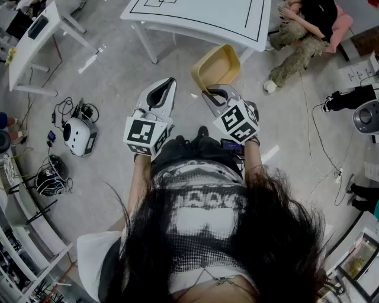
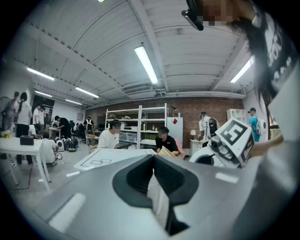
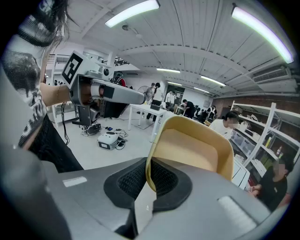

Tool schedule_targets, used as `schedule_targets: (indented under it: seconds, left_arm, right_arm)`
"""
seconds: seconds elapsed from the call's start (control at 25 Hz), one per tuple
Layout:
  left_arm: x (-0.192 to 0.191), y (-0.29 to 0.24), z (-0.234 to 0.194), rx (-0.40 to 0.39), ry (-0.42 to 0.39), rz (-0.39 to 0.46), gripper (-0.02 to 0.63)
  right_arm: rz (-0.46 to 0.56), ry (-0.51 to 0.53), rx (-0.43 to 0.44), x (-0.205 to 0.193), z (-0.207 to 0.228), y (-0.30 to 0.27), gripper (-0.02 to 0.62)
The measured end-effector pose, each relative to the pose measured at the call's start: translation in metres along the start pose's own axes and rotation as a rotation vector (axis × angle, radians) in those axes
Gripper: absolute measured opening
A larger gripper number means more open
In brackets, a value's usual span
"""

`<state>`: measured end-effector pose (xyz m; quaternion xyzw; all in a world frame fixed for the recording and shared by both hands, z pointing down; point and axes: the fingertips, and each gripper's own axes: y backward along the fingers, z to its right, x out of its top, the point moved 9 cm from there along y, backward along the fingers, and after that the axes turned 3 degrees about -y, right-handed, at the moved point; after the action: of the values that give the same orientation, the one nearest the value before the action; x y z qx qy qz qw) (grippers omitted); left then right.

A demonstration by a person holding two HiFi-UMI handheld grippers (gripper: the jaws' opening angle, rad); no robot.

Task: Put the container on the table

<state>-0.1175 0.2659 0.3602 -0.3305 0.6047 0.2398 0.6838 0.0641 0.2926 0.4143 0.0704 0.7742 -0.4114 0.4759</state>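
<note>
A tan plastic container (image 1: 218,66) hangs in the air in front of me, held by its rim in my right gripper (image 1: 211,93), which is shut on it. In the right gripper view the container (image 3: 197,147) rises tilted from between the closed jaws (image 3: 149,180). My left gripper (image 1: 161,93) is beside it at the left, shut and empty; in the left gripper view its jaws (image 2: 153,174) meet with nothing between them. The white table (image 1: 237,18) with black lines stands just beyond the container, also seen as the white table (image 2: 105,157) ahead.
A person (image 1: 305,32) sits on the floor at the table's far right. A small white robot and cables (image 1: 79,135) lie on the floor at left. Another white table (image 1: 35,35) stands at the upper left. Shelving and several people fill the room's back.
</note>
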Motion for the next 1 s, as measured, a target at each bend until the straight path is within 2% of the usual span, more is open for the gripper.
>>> schedule_targets:
  seconds: [0.48,1.0]
  left_arm:
    - [-0.001,-0.041,0.007,0.026,0.016,-0.019,0.000]
    - [-0.006,-0.104,0.023,0.090,0.037,-0.041,0.000]
  right_arm:
    - [0.010,-0.017,0.011,-0.019,0.044,-0.002,0.021]
    - [0.004,0.017,0.077,-0.055,0.104,-0.008,0.021]
